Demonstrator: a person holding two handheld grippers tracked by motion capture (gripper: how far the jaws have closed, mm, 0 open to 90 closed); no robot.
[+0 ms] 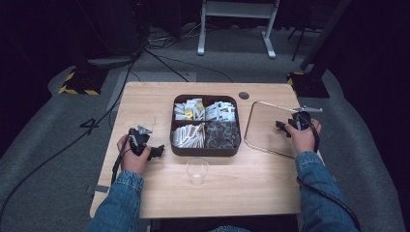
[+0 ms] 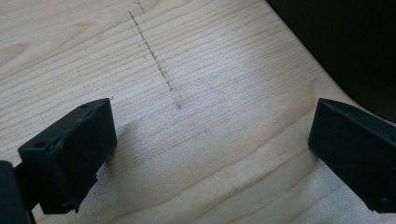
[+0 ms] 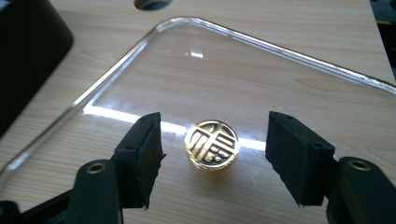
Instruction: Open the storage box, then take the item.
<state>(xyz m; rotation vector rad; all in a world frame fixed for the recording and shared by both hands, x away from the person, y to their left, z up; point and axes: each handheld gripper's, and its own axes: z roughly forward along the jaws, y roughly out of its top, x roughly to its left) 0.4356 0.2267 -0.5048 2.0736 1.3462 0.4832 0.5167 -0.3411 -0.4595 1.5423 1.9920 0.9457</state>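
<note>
A clear lid (image 1: 268, 118) with a rounded rim lies flat at the table's right side. Its gold knob (image 3: 212, 147), marked with a black pattern, stands up from the lid (image 3: 261, 79). My right gripper (image 3: 215, 125) is open, one jaw on each side of the knob with a gap on both sides. In the high view the right gripper (image 1: 281, 125) points left over the lid. My left gripper (image 1: 157, 151) rests low on the table just left of the box. In its own view the left gripper (image 2: 210, 123) is open with bare wood between the jaws.
A dark square box (image 1: 205, 152) with sachets in its compartments sits mid-table. A clear plastic cup (image 1: 197, 170) stands in front of it. A round cable hole (image 1: 243, 95) is at the table's far edge. Cables run over the floor beyond.
</note>
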